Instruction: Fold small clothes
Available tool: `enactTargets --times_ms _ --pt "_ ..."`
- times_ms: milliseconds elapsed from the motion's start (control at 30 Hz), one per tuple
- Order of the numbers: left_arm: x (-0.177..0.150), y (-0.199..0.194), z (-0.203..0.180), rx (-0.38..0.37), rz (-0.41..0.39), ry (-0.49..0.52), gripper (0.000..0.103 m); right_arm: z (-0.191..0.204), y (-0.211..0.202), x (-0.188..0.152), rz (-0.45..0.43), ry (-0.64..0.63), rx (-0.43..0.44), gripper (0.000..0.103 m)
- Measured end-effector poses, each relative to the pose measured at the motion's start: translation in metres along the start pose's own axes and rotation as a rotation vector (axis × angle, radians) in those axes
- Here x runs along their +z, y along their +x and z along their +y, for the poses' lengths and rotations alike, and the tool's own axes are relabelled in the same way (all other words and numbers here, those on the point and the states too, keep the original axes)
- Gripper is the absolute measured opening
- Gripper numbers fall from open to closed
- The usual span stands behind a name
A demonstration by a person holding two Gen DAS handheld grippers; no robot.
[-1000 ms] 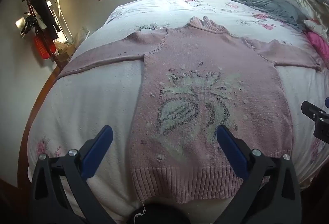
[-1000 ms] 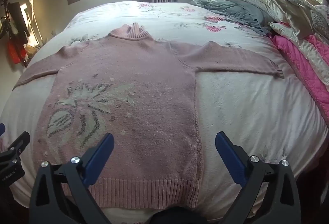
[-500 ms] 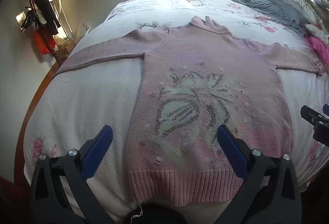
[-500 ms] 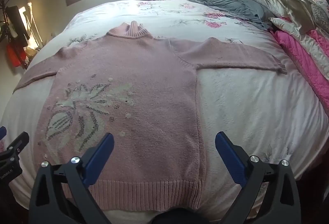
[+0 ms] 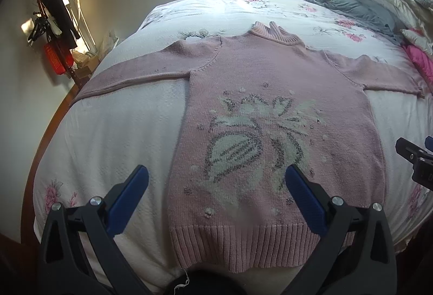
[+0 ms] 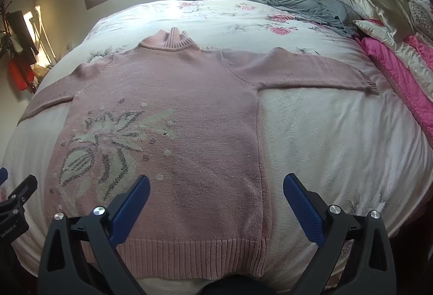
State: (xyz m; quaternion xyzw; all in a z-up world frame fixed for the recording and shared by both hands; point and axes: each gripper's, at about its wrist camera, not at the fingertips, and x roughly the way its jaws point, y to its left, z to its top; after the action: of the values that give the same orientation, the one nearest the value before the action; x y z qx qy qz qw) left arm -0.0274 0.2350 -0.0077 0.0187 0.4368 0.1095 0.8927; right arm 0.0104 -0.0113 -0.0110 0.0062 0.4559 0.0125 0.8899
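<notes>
My left gripper (image 5: 216, 192) and right gripper (image 6: 216, 195), both spread wide and empty, hover above the soft, floppy sweater (image 6: 173, 116), best pinched at a sleeve cuff (image 6: 370, 85).

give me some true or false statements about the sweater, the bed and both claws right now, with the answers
1. The pink sweater lies flat on the bed with both sleeves spread out. True.
2. The left claw is shut on the sweater's hem. False: it is open, holding nothing.
3. The sweater's hem is at the near bed edge, the collar farther away. True.
4. The right claw grips a sleeve. False: it is open and empty.
5. The sweater is already folded in half. False: it is fully unfolded.
</notes>
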Motion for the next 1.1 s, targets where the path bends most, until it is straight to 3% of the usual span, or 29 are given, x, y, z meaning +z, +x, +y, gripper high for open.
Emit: enactTargets --times_ms 1100 --pt "-0.0013 0.0032 0.0046 0.010 0.017 -0.002 0.100 -0.0045 0.0052 -0.0022 0.006 0.014 0.011 0.099"
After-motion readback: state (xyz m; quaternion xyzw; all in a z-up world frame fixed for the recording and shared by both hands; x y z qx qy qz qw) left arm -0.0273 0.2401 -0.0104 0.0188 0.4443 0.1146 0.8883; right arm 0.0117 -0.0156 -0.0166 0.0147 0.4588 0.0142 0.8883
